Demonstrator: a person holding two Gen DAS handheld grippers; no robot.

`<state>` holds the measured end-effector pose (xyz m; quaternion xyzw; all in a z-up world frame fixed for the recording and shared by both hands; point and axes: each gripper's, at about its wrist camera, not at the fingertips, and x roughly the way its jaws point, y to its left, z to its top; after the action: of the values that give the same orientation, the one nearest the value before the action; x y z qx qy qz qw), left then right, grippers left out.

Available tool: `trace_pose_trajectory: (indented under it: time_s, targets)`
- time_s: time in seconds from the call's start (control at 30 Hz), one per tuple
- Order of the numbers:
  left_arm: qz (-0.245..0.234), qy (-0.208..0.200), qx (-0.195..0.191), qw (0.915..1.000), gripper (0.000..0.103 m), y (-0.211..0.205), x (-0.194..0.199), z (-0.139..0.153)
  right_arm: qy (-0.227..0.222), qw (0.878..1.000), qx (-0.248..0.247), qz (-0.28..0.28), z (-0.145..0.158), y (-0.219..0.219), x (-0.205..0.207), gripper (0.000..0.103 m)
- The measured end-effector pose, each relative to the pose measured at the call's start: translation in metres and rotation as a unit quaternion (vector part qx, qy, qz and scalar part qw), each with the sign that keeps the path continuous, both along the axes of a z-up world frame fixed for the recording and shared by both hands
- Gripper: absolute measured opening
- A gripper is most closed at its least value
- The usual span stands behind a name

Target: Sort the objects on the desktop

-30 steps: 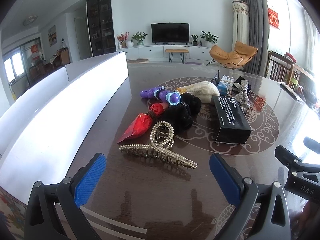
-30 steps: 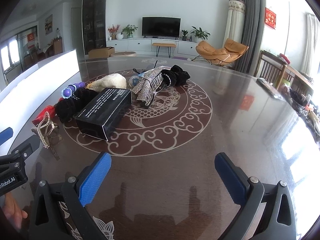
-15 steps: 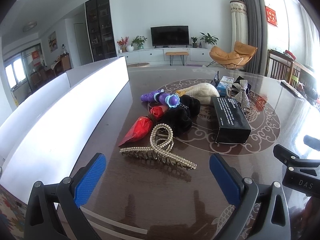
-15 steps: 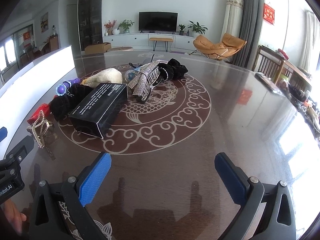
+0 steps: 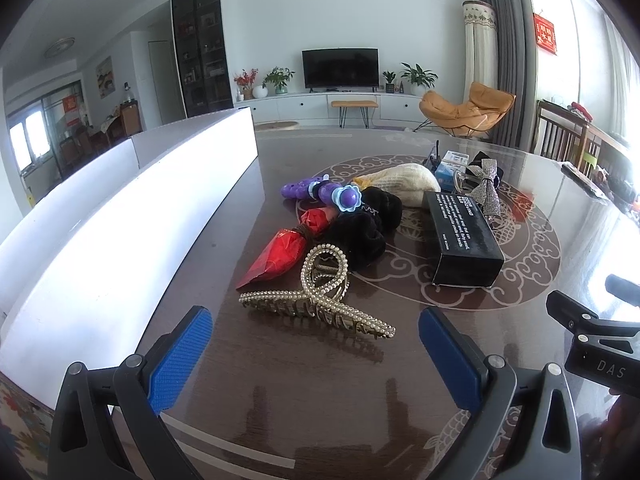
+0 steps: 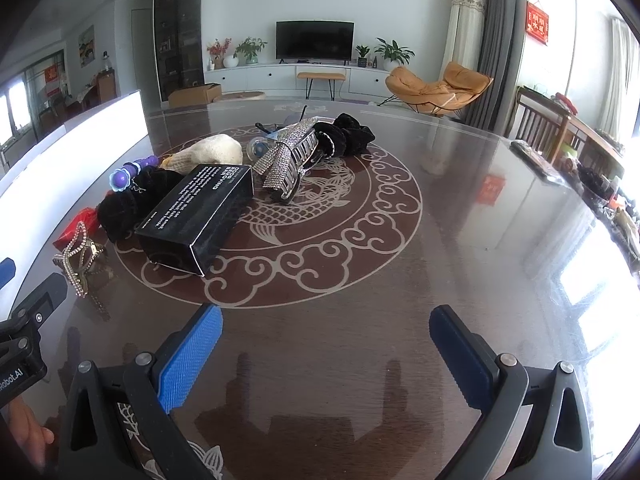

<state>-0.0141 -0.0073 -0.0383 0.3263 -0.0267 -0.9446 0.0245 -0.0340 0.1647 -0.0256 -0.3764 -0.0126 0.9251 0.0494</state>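
With both my left gripper and right gripper spread empty, I count one pearl claw clip at twelve o'clock and one black box; only my right view shows the black scrunchie.

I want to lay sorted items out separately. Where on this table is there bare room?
The table is bare right of the black box and rhinestone bow clip, and in front of the right tool. A strip lies bare between the pearl claw clip and white bin wall. The centre-left is crowded.
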Motion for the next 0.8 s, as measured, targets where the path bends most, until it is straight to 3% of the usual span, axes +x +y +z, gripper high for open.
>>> trace_pose_trajectory:
  time_s: [0.8]
  targets:
    - [-0.007, 0.002, -0.019, 0.9998, 0.103, 0.0048, -0.0004, -0.0012, 0.005, 1.000, -0.008, 0.005, 0.0003, 0.0007, 0.0035, 0.103]
